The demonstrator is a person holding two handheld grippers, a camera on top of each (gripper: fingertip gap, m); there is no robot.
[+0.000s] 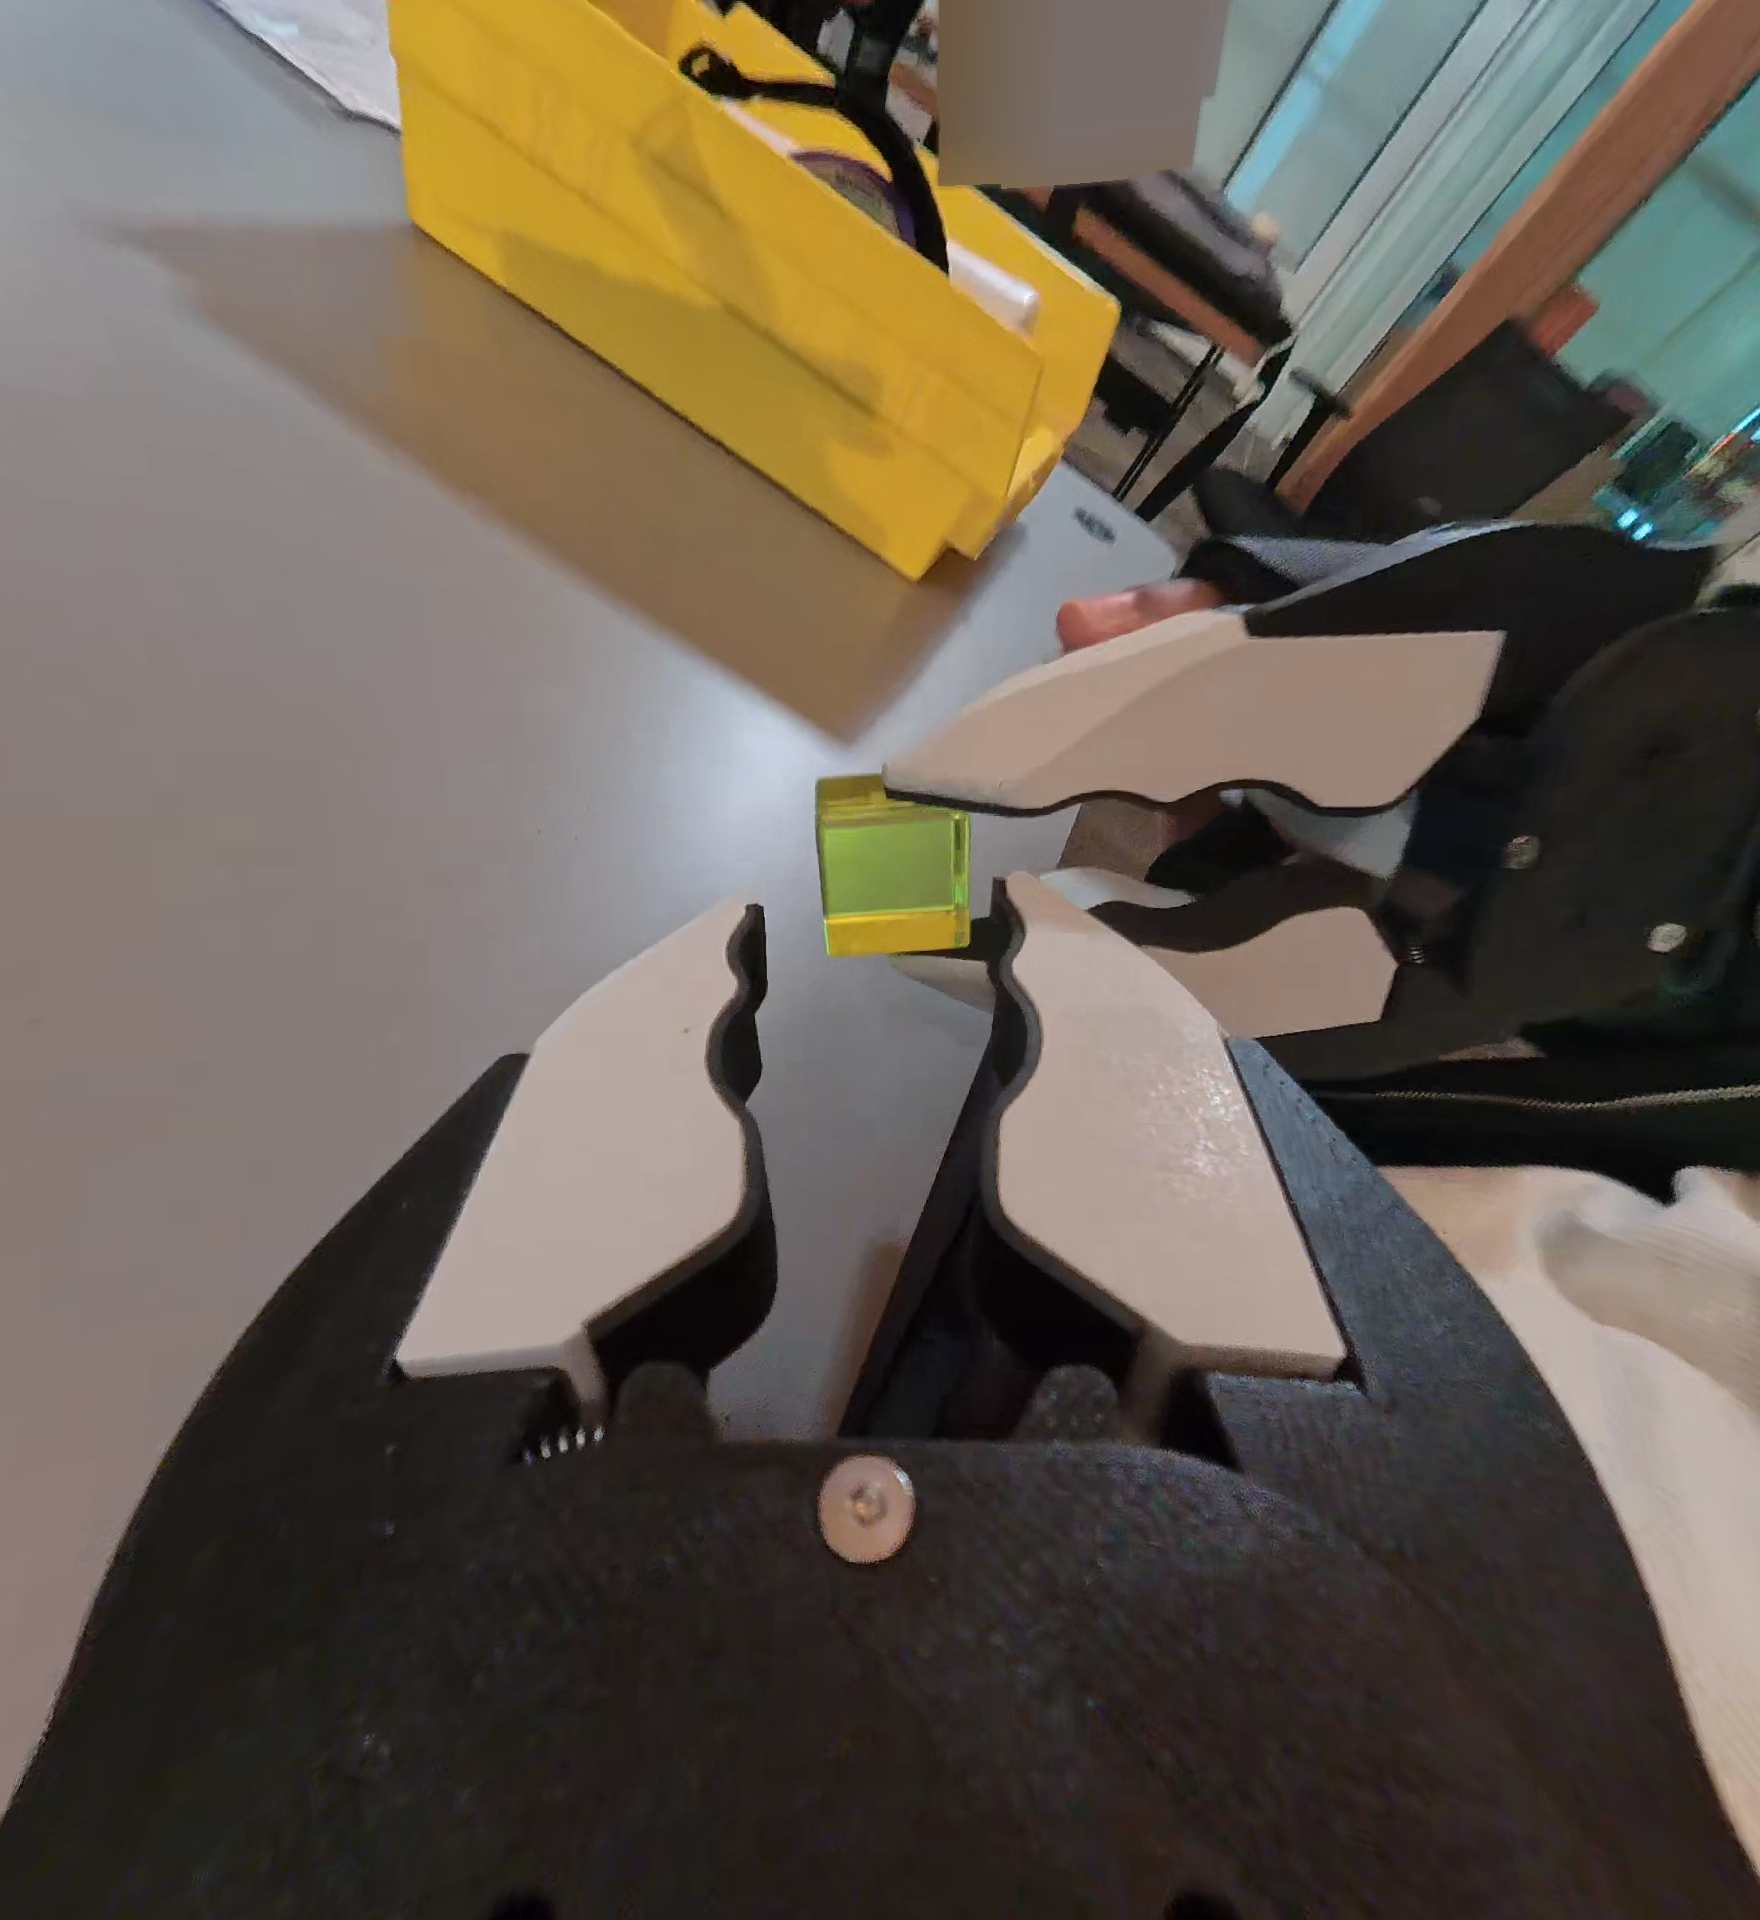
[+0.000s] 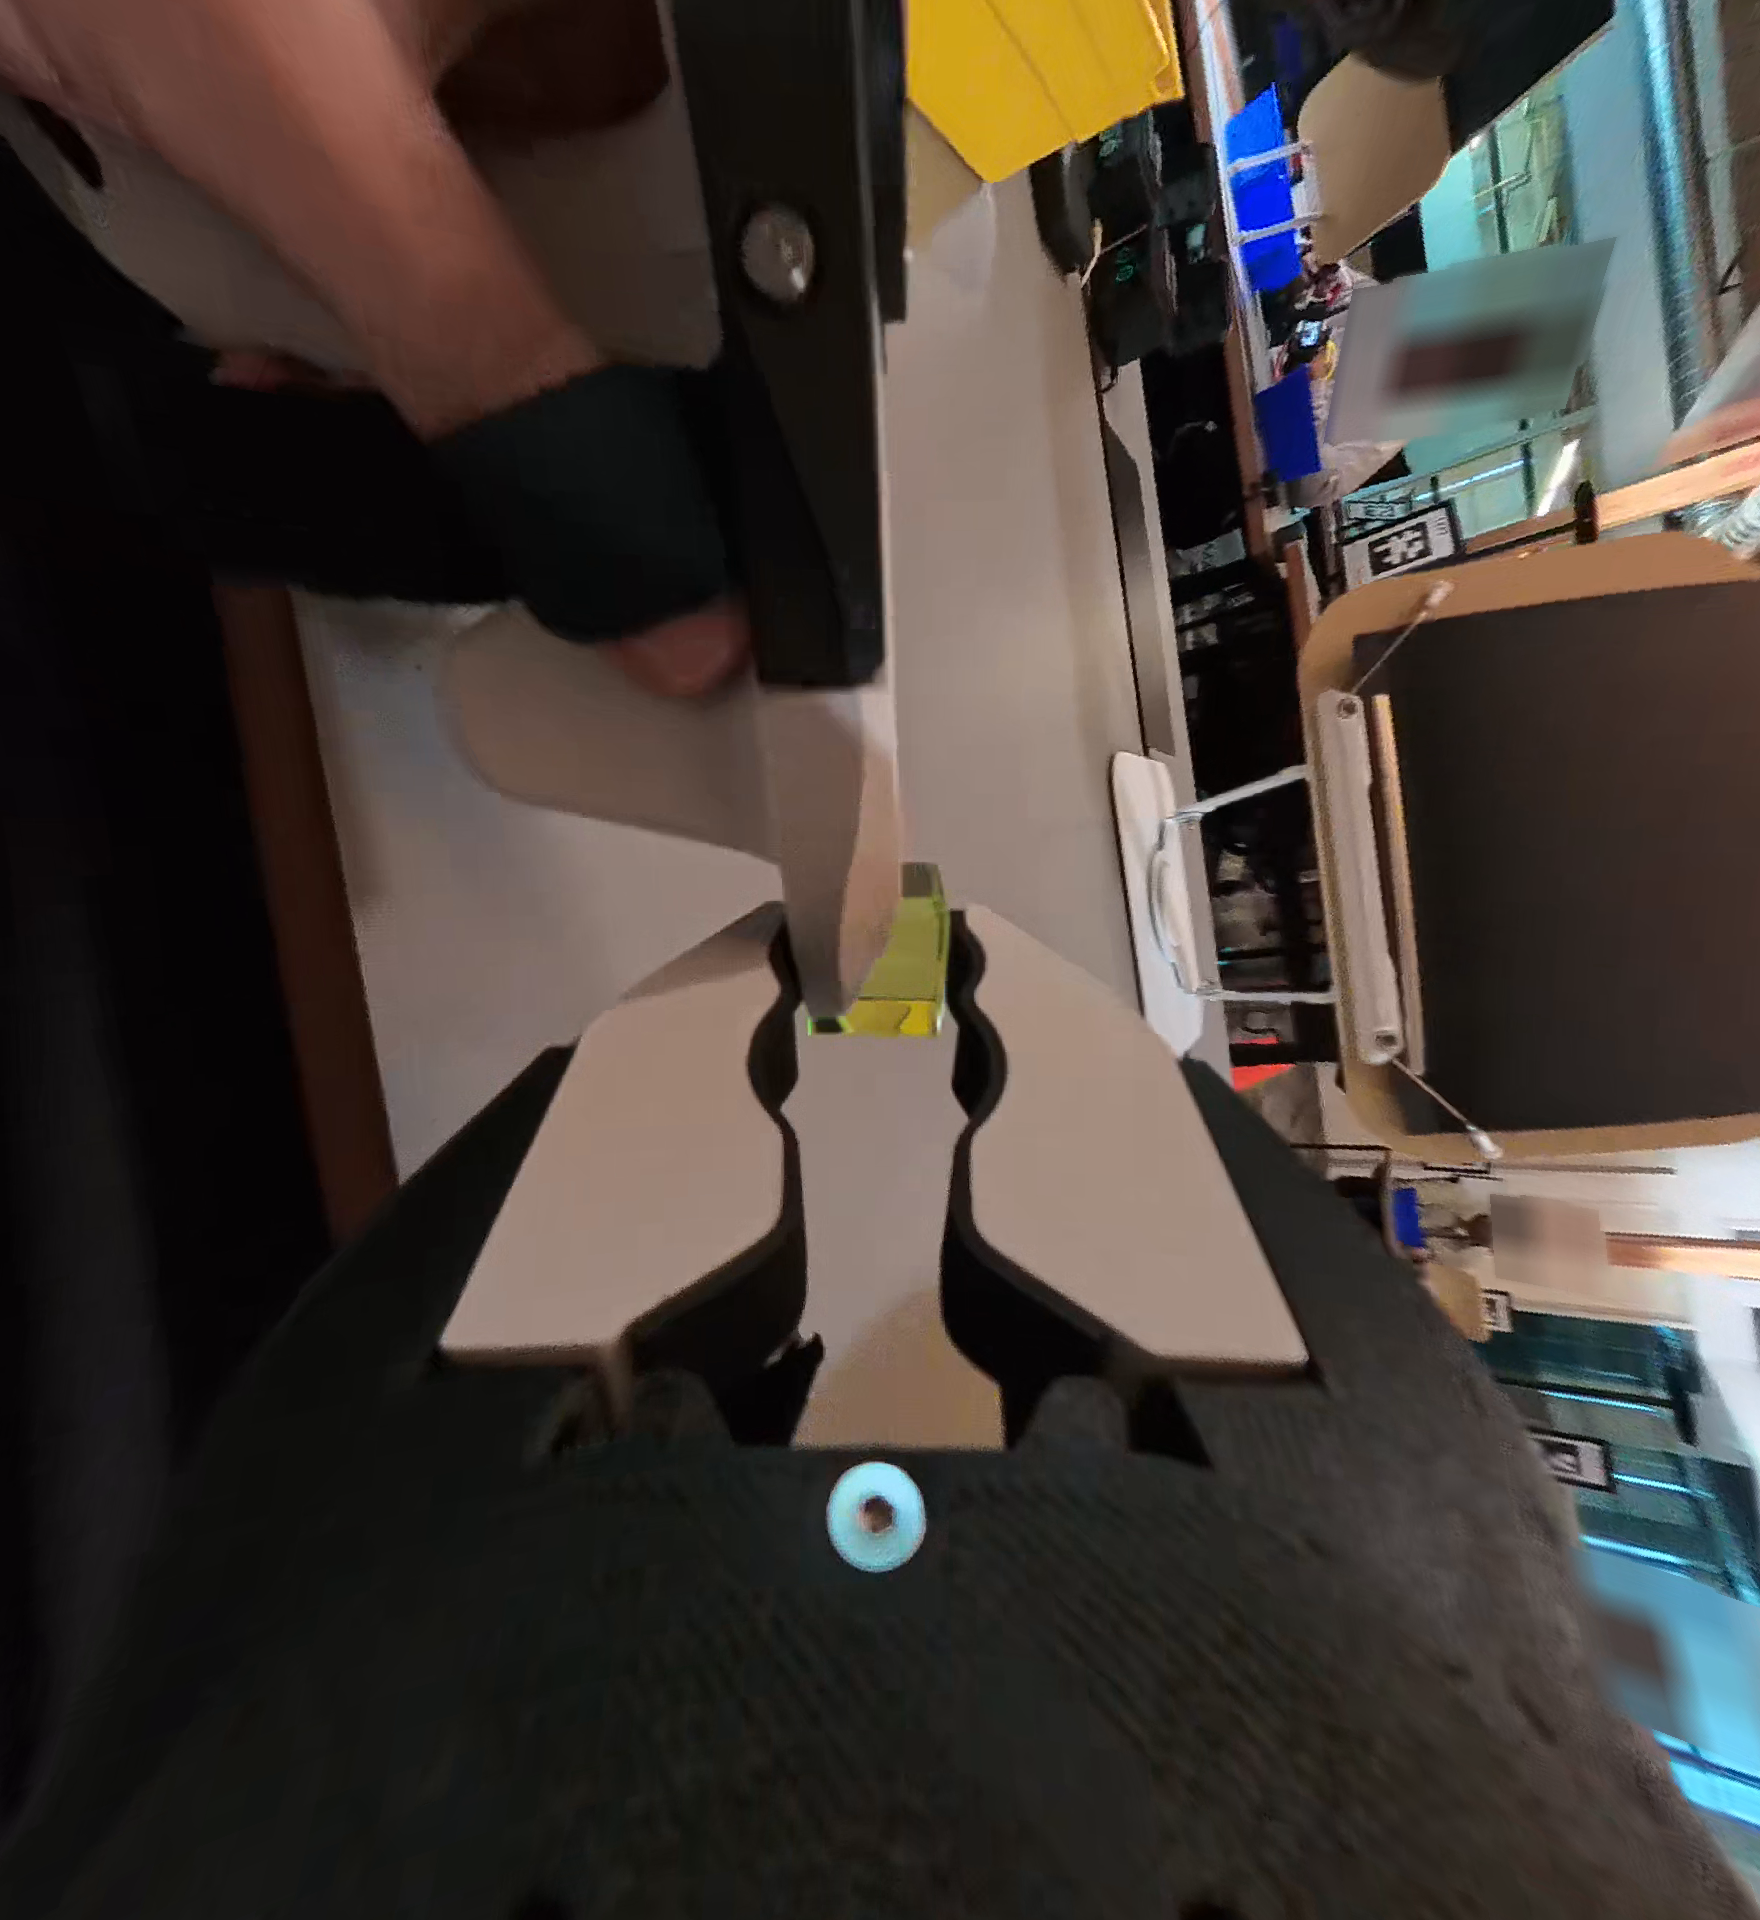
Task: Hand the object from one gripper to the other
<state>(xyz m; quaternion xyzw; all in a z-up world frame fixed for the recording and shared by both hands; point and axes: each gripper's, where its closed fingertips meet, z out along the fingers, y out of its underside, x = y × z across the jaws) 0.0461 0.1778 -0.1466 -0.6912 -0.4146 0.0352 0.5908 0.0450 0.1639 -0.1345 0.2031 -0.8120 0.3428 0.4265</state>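
Right gripper (image 2: 871, 930) is pinching the green cube (image 1: 891, 868) between its fingertips, holding it in the air above the table (image 1: 232, 675); left gripper (image 1: 881, 914) is sitting spread, its tips just short of the cube, none of them clearly touching it; left wrist view is showing the right gripper (image 1: 943, 878) coming in from the side, one finger on top of the cube and one beneath, plus a yellow bin (image 1: 710, 270) standing farther back on the table; right wrist view is showing only a sliver of the cube (image 2: 907, 977), since a left finger (image 2: 845, 883) is crossing in front, and a gloved hand (image 2: 585, 509) is gripping the left gripper's handle.
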